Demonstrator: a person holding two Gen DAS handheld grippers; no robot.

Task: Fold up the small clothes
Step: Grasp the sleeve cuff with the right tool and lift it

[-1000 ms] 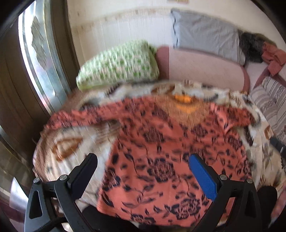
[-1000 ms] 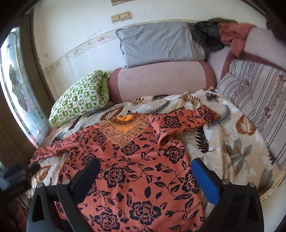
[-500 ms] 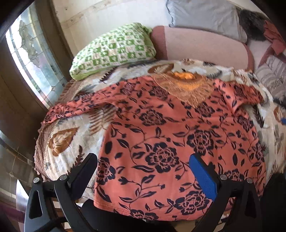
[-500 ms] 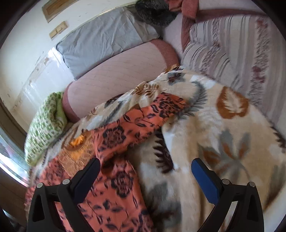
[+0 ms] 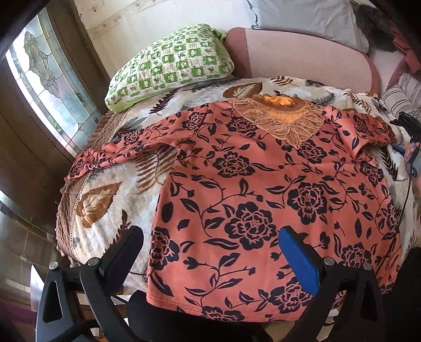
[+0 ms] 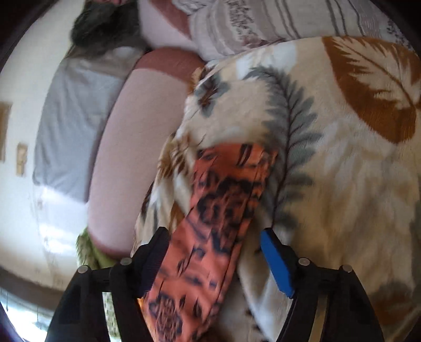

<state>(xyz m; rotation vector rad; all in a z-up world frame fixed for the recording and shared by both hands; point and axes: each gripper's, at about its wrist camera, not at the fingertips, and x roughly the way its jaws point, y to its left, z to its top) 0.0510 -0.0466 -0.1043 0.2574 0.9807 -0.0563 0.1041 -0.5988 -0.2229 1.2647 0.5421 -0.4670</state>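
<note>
An orange top (image 5: 252,189) with black flowers and a gold lace neckline lies spread flat, front up, on a leaf-patterned blanket (image 5: 105,194). My left gripper (image 5: 210,250) is open and empty, hovering over the top's hem near its left edge. My right gripper (image 6: 214,244) is open, low over the top's right sleeve (image 6: 223,210), with the sleeve lying between the two fingers. The right gripper also shows at the right edge of the left wrist view (image 5: 406,136), by the sleeve end.
A green checked pillow (image 5: 171,63), a pink bolster (image 5: 302,58) and a grey pillow (image 5: 302,15) lie at the back. Striped cushions (image 6: 276,23) are at the right. A glass-paned door (image 5: 44,79) stands left of the bed edge.
My right gripper has swung right and dropped down onto the right sleeve, its view blurred. My left gripper has moved closer over the top's hem.
</note>
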